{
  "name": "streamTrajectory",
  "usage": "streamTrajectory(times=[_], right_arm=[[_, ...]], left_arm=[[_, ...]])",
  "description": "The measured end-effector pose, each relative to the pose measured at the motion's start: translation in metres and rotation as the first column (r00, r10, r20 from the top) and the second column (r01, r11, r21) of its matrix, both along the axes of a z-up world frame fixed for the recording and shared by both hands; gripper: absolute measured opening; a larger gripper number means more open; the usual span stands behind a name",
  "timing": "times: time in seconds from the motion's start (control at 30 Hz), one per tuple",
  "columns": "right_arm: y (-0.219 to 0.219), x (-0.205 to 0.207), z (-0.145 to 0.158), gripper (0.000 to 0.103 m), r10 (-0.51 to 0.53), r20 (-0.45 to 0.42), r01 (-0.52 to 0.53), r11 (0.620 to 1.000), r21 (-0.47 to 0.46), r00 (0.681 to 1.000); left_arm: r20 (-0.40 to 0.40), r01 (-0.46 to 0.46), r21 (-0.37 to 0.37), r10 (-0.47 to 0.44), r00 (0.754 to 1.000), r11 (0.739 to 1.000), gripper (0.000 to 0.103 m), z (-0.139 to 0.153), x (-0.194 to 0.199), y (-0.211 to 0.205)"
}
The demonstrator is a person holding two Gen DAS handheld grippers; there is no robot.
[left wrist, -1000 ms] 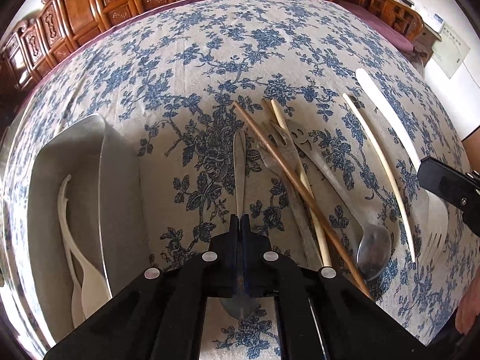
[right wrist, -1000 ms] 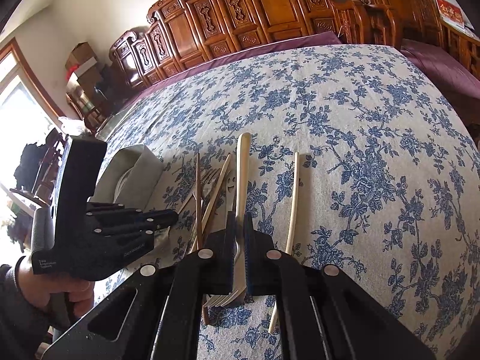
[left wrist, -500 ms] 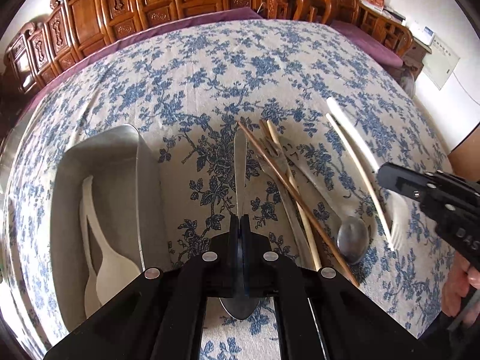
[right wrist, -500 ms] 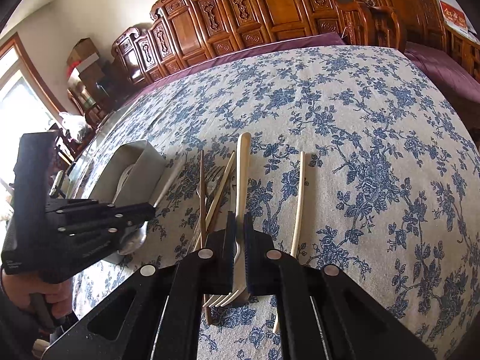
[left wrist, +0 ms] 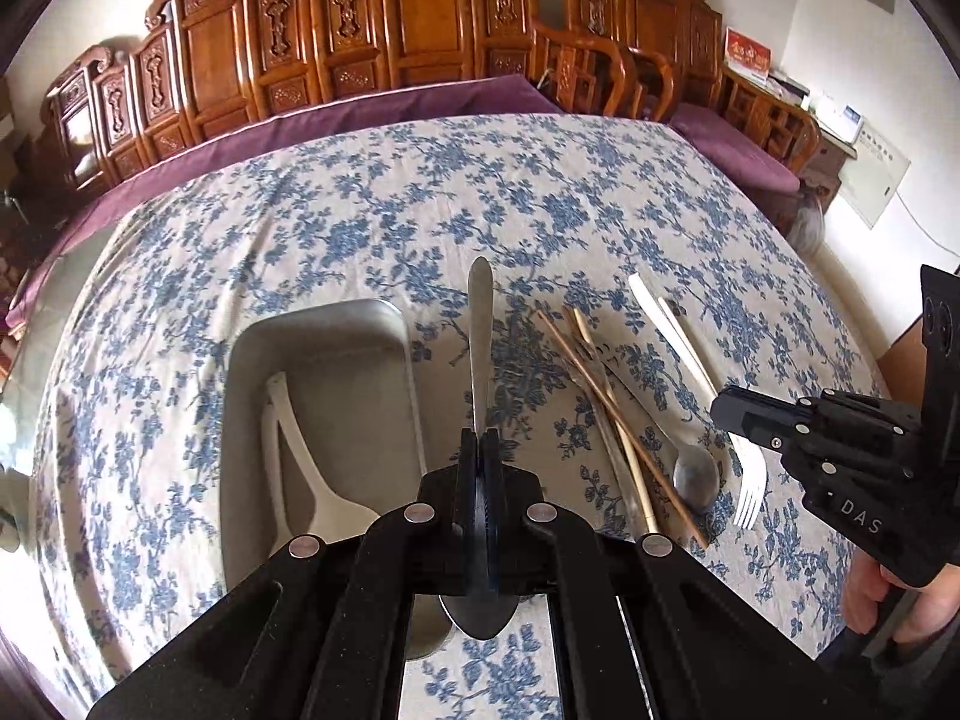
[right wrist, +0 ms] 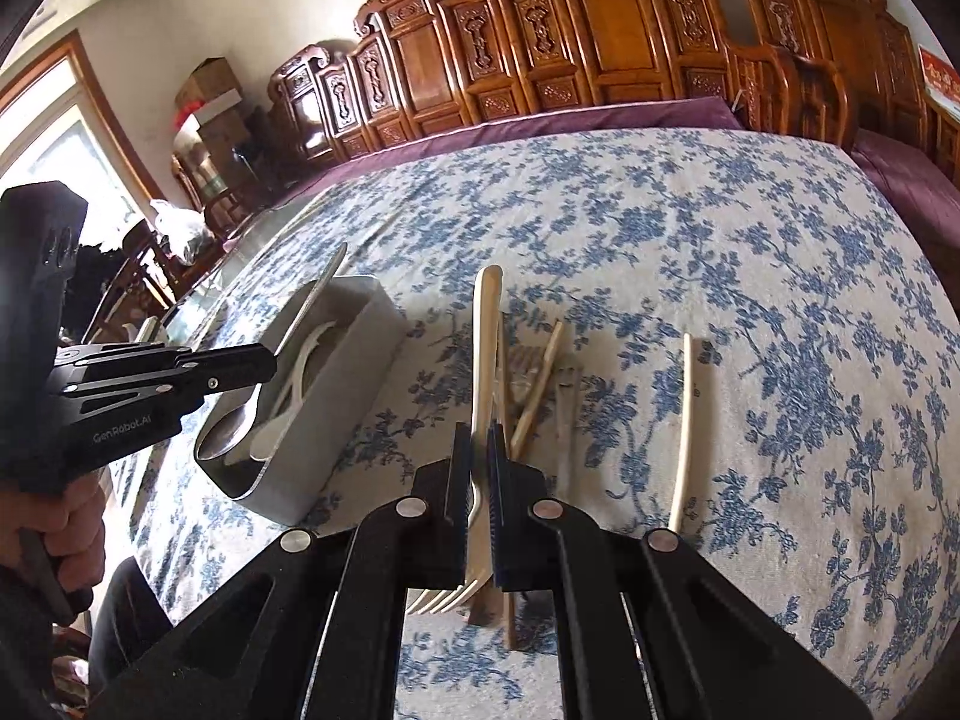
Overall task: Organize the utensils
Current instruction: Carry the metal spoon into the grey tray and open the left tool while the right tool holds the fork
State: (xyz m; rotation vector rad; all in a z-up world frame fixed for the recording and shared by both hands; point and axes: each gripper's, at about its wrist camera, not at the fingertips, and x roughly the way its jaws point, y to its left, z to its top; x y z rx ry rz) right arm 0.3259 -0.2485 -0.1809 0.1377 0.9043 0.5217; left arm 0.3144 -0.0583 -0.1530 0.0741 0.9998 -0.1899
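Note:
My left gripper is shut on a metal spoon and holds it lifted beside the right wall of the grey metal tray; it also shows in the right wrist view. White plastic utensils lie in the tray. My right gripper is shut on a cream plastic fork, raised above the table; it also shows in the left wrist view. Wooden chopsticks, a metal fork and a second metal spoon lie in a pile on the cloth.
A single cream chopstick lies apart on the floral tablecloth, right of the pile. Carved wooden chairs line the far edge of the table. A window is at the left.
My left gripper has lifted the metal spoon off the cloth and moved left toward the tray. My right gripper has lifted the cream fork up from the table.

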Motion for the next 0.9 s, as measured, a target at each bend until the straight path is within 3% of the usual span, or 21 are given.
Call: streamTrajectory(times=[0.2, 0.4, 0.9], right_arm=[[0.023, -0.007, 0.012, 0.007, 0.021, 0.020, -0.021, 1.000, 0.010, 1.000], [0.050, -0.013, 0.020, 0.007, 0.049, 0.044, -0.047, 0.998, -0.042, 0.998], [0.119, -0.001, 0.021, 0.007, 0.131, 0.071, -0.125, 0.988, -0.088, 0.989]], left_arm=[[0.019, -0.027, -0.020, 0.027, 0.999, 0.999, 0.001, 0.000, -0.004, 0.030], [0.013, -0.059, -0.040, 0.059, 0.998, 0.997, 0.001, -0.017, -0.003, 0.060], [-0.004, -0.085, -0.053, 0.085, 0.996, 0.995, 0.002, -0.055, -0.004, 0.088]])
